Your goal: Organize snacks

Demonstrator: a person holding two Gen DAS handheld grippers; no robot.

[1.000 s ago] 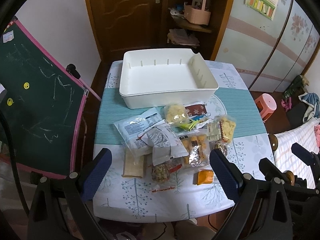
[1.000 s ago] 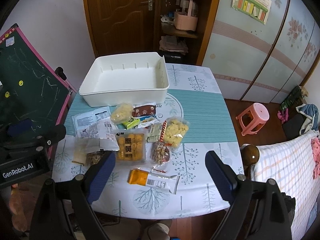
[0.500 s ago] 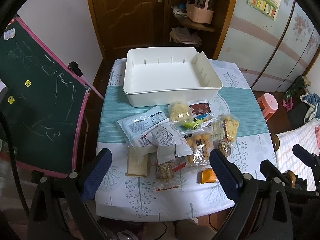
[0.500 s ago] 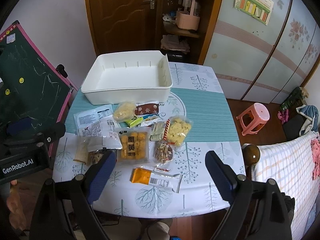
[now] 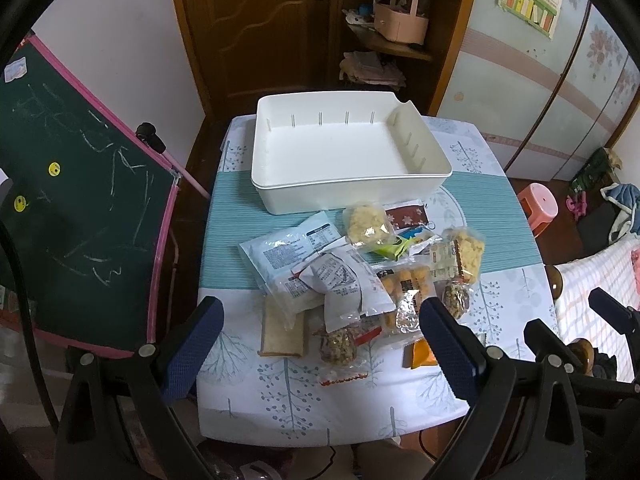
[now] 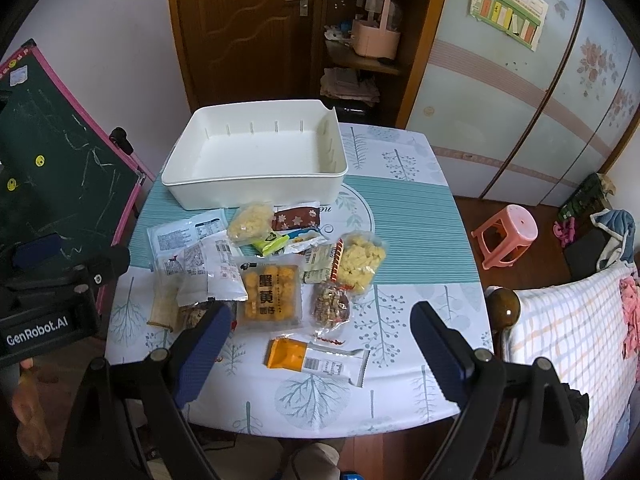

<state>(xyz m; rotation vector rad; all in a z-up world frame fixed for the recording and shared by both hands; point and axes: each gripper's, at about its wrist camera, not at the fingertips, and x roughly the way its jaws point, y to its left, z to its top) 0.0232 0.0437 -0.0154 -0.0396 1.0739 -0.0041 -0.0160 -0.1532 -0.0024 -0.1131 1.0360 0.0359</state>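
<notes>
Sorting has not begun: the white rectangular plastic bin (image 5: pixel 352 160) sits empty behind the loose heap of plastic-wrapped snack packets (image 6: pixel 272 276) on the patterned tablecloth (image 6: pixel 400 208). Left gripper (image 5: pixel 320 344) and right gripper (image 6: pixel 320 352) hover wide apart, holding nothing

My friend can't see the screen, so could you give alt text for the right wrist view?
A pile of snack packets lies on a tree-patterned table in front of an empty white bin. The open right gripper hovers above the table's near edge, holding nothing.
</notes>
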